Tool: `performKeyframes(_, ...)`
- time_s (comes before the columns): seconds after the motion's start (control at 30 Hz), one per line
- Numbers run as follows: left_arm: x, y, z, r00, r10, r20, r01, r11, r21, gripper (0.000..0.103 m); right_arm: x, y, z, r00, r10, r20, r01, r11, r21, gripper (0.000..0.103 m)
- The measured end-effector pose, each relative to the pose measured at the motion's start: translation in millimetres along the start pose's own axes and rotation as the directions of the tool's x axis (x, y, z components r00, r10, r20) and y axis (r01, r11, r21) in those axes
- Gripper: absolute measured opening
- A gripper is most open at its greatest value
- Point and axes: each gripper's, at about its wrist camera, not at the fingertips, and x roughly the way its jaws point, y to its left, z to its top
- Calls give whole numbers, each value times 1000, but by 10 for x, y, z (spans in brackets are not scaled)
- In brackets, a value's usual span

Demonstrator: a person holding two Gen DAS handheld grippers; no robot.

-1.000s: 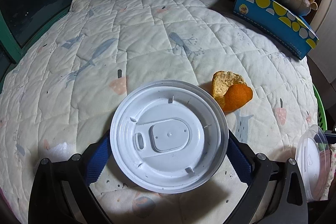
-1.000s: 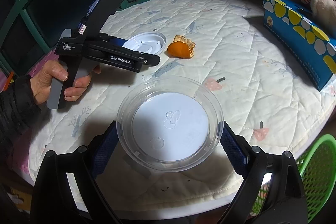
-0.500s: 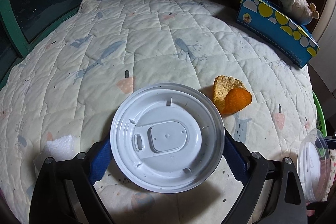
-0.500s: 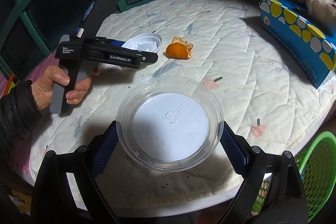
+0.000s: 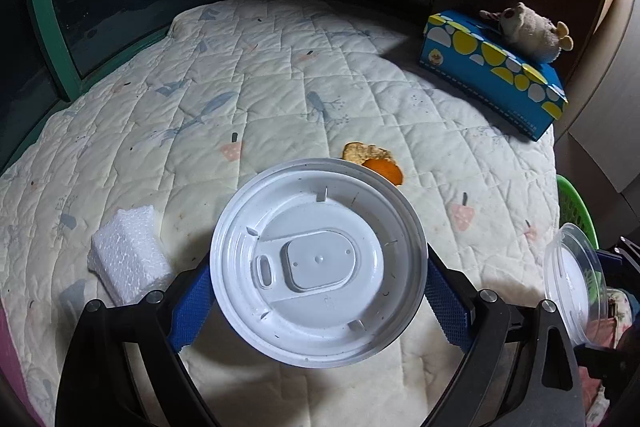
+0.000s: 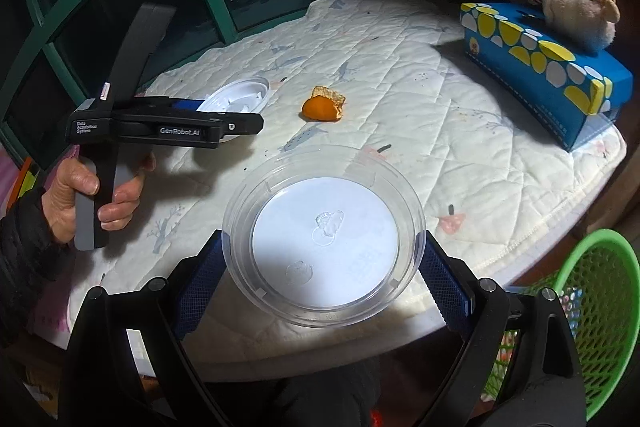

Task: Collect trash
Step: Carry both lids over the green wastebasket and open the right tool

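Nearest in the left wrist view, the left gripper [image 5: 318, 281] has its fingers [image 5: 190, 301] spread wide and pressed on the rim of a white lid [image 5: 316, 261], which it now carries clear of the quilt-covered desk [image 5: 260, 99]; a second ago the same lid sat lower and closer to the quilt. In the right wrist view the right gripper [image 6: 322, 277] holds a clear lid [image 6: 324, 237] the same way, fingers wide against its edge, raised above the desk's near edge. So both lids are picked up, and I judge the next step to be carrying them to the green basket [image 6: 592, 311], which stands off the desk edge just right of the clear lid. Left of the white lid, a piece of white bubble wrap [image 5: 126, 259] has come into sight on the quilt. Just beyond the white lid lies an orange peel [image 5: 376, 161], still to collect. Farthest from it, a blue tissue box [image 5: 492, 75] bears a plush toy [image 5: 528, 31].
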Motion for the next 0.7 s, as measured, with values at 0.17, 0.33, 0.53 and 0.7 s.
performKeyframes(0.17, -215, -289, -67, 999, -22, 28, 21, 1000, 12, 90, -262, -212, -115, 999, -45, 30, 44, 998, 38, 91)
performKeyframes(0.33, -324, -629, -105, 998, -60, 35, 60, 998, 22, 90, -554, -576, -301, 991, -124, 49, 119, 988, 97, 91)
performKeyframes(0.53, -345, -1086, -75, 993, -109, 43, 106, 992, 66, 90, -814, -1253, -585, 965, -263, 22, 254, 949, 188, 91)
performKeyframes(0.7, -287, -1442, -31, 989, -145, 37, 141, 985, 102, 90, -846, -1838, -866, 935, -352, -46, 351, 895, 277, 91)
